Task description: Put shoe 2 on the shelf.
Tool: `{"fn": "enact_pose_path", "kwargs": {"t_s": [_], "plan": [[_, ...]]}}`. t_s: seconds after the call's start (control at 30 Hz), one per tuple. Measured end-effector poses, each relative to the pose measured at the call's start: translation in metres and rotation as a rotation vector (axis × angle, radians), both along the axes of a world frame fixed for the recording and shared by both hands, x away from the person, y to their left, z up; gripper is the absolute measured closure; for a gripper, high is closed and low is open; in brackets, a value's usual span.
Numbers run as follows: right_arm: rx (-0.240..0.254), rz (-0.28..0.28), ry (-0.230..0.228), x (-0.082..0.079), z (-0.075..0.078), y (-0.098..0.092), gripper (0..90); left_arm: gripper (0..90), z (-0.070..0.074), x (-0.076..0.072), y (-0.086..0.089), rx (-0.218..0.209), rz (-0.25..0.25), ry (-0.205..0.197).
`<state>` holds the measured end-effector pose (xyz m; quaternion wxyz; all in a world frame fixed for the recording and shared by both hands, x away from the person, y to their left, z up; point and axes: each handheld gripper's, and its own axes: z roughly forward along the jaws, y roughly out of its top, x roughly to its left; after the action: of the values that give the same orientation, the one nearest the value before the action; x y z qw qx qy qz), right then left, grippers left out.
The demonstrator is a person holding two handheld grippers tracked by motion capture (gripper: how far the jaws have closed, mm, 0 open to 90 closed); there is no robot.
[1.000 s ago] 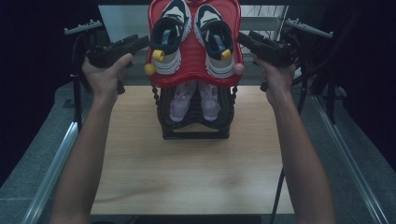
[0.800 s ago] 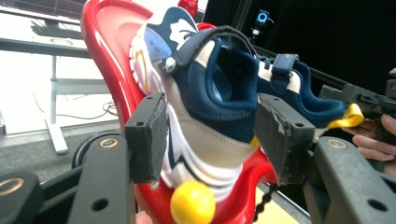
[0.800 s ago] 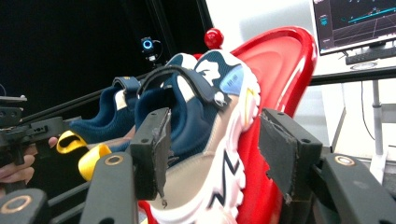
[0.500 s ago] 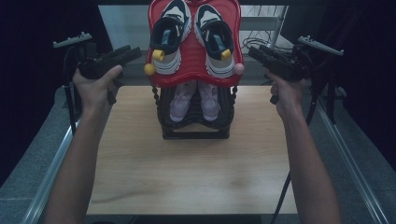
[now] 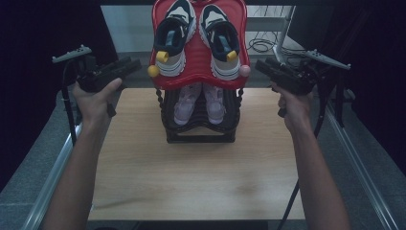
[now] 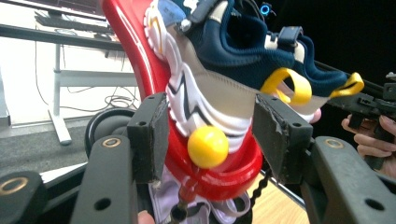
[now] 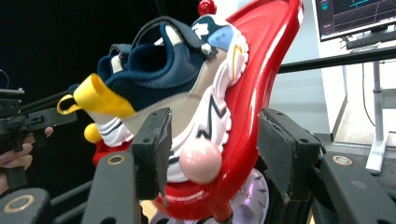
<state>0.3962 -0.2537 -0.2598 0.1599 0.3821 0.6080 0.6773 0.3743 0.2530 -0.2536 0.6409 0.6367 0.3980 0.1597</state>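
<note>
The red tray [image 6: 140,65] is glossy, smooth plastic that catches highlights along its rim. The yellow ball [image 6: 208,147] is smooth plastic with a soft sheen; the pink ball [image 7: 200,162] is likewise smooth. The navy shoes [image 5: 173,38] have knitted cloth uppers, rubbery white soles and yellow fabric loops. The jaws carry matt black, slightly rough pads. The worktop [image 5: 191,177] is pale, matt wood grain.
</note>
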Motion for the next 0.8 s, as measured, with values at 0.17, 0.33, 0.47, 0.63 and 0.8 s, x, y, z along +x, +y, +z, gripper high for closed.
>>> {"fn": "enact_pose_path", "kwargs": {"t_s": [0.17,0.33,0.47,0.63,0.8], "plan": [[0.004,0.003,0.009,-0.005,-0.012,-0.003,45.7,46.4,-0.011,-0.006,0.001,0.005,-0.005,0.009],[0.012,0.008,0.027,-0.009,-0.026,-0.005,45.9,46.3,-0.022,-0.012,0.004,0.008,-0.017,0.023],[0.009,0.017,0.039,-0.011,-0.038,-0.008,46.0,46.3,-0.035,-0.017,0.008,0.003,-0.027,0.038],[0.009,0.028,0.052,-0.016,-0.054,-0.01,45.9,46.4,-0.053,-0.022,0.011,-0.001,-0.039,0.063],[0.0,0.031,0.07,-0.021,-0.073,-0.014,45.8,46.4,-0.075,-0.025,0.012,-0.003,-0.052,0.092]]}}
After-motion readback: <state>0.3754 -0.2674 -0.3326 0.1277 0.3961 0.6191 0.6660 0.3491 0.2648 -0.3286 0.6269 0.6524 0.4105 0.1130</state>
